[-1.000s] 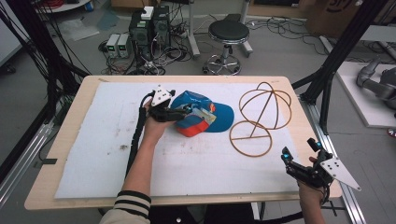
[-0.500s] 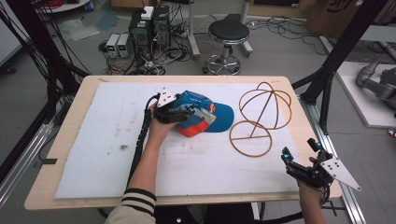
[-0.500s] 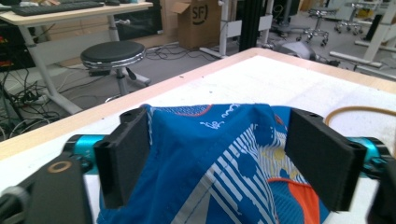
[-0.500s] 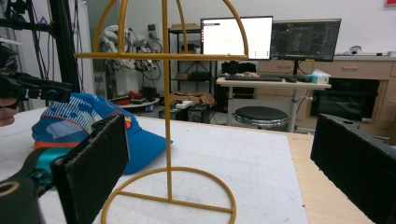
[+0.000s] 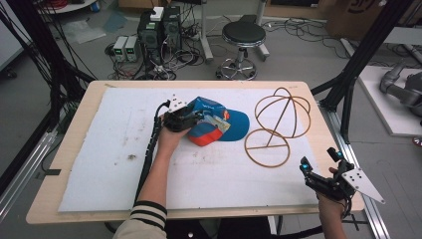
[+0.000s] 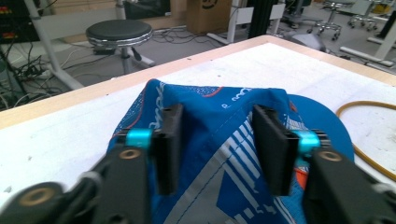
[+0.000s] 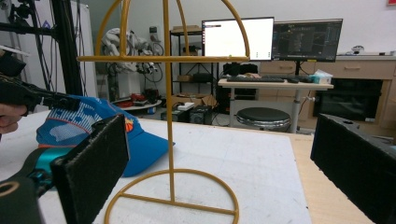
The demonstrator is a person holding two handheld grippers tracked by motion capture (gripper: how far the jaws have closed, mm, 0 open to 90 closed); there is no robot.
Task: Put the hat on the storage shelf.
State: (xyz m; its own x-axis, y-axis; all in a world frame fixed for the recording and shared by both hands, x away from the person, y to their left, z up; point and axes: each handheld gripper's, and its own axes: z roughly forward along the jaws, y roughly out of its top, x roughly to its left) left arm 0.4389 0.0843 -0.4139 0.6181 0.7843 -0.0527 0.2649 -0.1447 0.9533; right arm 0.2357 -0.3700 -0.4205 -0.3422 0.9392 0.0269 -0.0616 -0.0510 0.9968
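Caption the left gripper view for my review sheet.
Left gripper closing its jaws on a fold of the blue cap lying on the white mat.

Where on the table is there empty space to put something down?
The white mat is bare on its whole left side, left of the left claw, and along the front strip below the cap. It is crowded at the right back, where the cap lies beside the wire stand; the right claw hovers at the front right corner.

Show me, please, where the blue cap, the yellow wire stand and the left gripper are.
blue cap [image 5: 238,124]: high view, on the blue brim.
yellow wire stand [image 7: 168,140]: right gripper view, on the upright centre rod.
left gripper [image 6: 217,140]: left gripper view, midway between its fingertips, with the cap's crown between them.
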